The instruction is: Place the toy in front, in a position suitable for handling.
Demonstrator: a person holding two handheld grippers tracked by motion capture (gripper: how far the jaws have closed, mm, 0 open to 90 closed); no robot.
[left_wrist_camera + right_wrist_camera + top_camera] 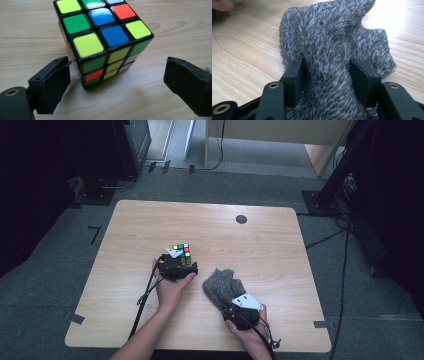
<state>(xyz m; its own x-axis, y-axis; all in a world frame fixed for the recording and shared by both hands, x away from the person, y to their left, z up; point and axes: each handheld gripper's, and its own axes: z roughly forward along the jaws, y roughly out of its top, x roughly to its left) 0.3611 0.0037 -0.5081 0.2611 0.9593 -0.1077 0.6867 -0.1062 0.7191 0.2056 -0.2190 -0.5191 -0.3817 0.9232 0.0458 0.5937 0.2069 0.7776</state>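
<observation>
Grey fuzzy sock (332, 50) lies lengthwise away from right gripper (327, 75), pinched

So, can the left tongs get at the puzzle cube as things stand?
Probably yes: the left tongs stand open, with the puzzle cube directly ahead on the table and nothing lying in between.

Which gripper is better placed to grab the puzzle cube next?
Left. The left gripper faces the puzzle cube with open jaws either side; the right gripper is pinching the grey fuzzy cloth.
</observation>
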